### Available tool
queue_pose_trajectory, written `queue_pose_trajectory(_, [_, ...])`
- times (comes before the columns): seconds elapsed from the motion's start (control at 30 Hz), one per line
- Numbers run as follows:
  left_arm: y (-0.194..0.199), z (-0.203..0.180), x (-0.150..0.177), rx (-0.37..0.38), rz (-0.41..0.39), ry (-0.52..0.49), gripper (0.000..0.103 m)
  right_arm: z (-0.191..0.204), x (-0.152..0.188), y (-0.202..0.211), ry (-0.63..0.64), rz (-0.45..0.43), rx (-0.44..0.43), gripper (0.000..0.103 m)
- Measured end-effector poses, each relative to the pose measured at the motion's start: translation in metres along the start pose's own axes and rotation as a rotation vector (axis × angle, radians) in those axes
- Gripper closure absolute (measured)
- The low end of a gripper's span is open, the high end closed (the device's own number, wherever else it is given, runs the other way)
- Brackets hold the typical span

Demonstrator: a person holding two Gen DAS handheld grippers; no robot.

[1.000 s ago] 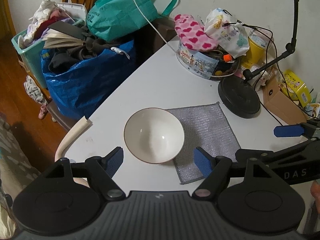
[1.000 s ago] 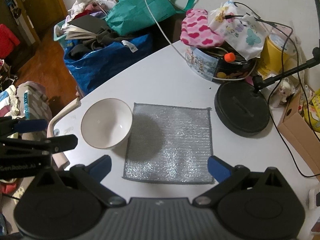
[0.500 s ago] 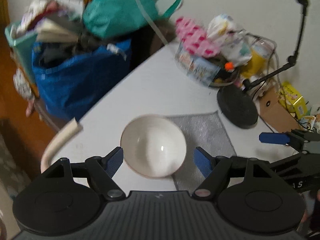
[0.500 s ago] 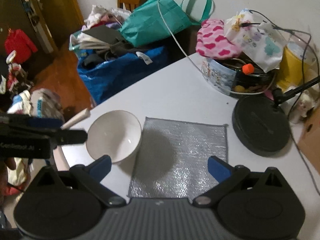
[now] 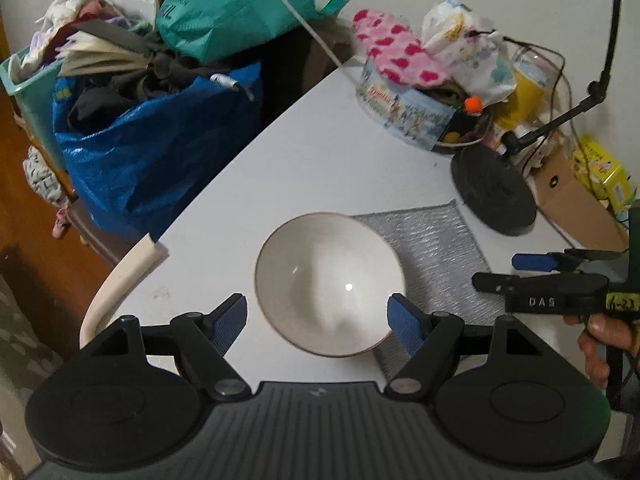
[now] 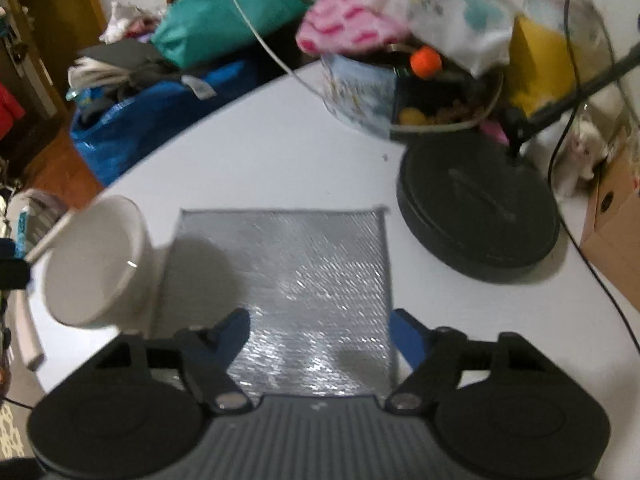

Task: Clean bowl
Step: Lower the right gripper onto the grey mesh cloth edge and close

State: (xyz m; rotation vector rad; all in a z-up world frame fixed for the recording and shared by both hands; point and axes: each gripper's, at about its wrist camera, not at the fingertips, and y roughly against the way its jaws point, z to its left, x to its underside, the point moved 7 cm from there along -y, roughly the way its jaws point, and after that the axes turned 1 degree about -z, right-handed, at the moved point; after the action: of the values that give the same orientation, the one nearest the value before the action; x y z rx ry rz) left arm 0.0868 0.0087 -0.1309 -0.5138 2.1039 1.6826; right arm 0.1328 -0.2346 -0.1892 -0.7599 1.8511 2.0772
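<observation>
A white bowl (image 5: 328, 284) stands upright on the white table (image 5: 320, 160), its right side over the edge of a grey woven cloth (image 5: 432, 256). My left gripper (image 5: 316, 322) hovers low over the bowl, open, its blue pads (image 5: 230, 320) either side of the rim and apart from it. My right gripper (image 6: 320, 332) is low over the near edge of the cloth (image 6: 304, 272); its jaws are closing with cloth between them, and the pads are not pressing on it. That view shows the bowl (image 6: 96, 264) at the left. The right gripper (image 5: 516, 272) also shows beyond the cloth, a hand behind it.
A black round stand base (image 5: 496, 196) sits right behind the cloth, with a printed tin (image 5: 404, 116) full of oddments, cables and a cardboard box (image 5: 576, 208) farther back. Off the table's left edge are a blue bag (image 5: 152, 148) and a cream chair back (image 5: 120, 276).
Both grippers have come down toward the table. The right one dropped more, close to the cloth, and its jaws have narrowed. The bowl and cloth have not moved.
</observation>
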Motion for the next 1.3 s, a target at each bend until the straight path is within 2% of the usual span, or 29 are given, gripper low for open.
queue_pose_trajectory(0.07, [-0.003,0.003,0.001,-0.003,0.008,0.006,0.026,-0.007,0.0,-0.007,-0.004,0.005,0.018,0.032])
queue_pose_trajectory(0.13, [-0.005,0.005,0.003,-0.004,0.015,0.015,0.026,-0.016,0.002,-0.014,-0.019,0.015,0.028,0.051])
queue_pose_trajectory(0.2, [-0.007,0.006,0.003,0.001,0.021,0.02,0.026,-0.025,0.007,-0.023,-0.039,0.045,0.033,0.06])
queue_pose_trajectory(0.33, [-0.009,0.004,0.003,0.005,0.025,0.02,0.026,-0.039,0.015,-0.028,-0.058,0.051,0.025,0.062])
queue_pose_trajectory(0.57, [-0.009,0.001,-0.002,0.006,0.025,0.026,0.026,-0.035,0.019,-0.026,0.018,0.042,0.006,0.063])
queue_pose_trajectory(0.6, [-0.008,0.0,-0.003,0.005,0.021,0.027,0.026,-0.034,0.02,-0.025,0.029,0.042,0.002,0.068])
queue_pose_trajectory(0.63, [-0.007,0.0,-0.004,0.004,0.017,0.027,0.026,-0.033,0.021,-0.024,0.036,0.039,0.0,0.081])
queue_pose_trajectory(0.73, [-0.005,-0.002,-0.005,0.003,0.011,0.026,0.026,-0.035,0.021,-0.022,0.035,0.027,-0.001,0.088])
queue_pose_trajectory(0.8, [-0.003,-0.004,-0.005,0.003,0.008,0.02,0.026,-0.037,0.022,-0.021,0.026,0.025,-0.003,0.103])
queue_pose_trajectory(0.93, [0.001,-0.006,-0.005,0.002,-0.001,0.015,0.026,-0.041,0.024,-0.015,-0.005,0.013,-0.003,0.103])
queue_pose_trajectory(1.1, [0.006,-0.006,-0.002,0.003,-0.01,0.022,0.026,-0.041,0.015,0.015,-0.025,-0.052,-0.022,0.103])
queue_pose_trajectory(1.3, [0.012,-0.006,0.003,0.007,-0.017,0.027,0.026,-0.021,-0.008,0.05,0.001,-0.144,-0.095,0.103])
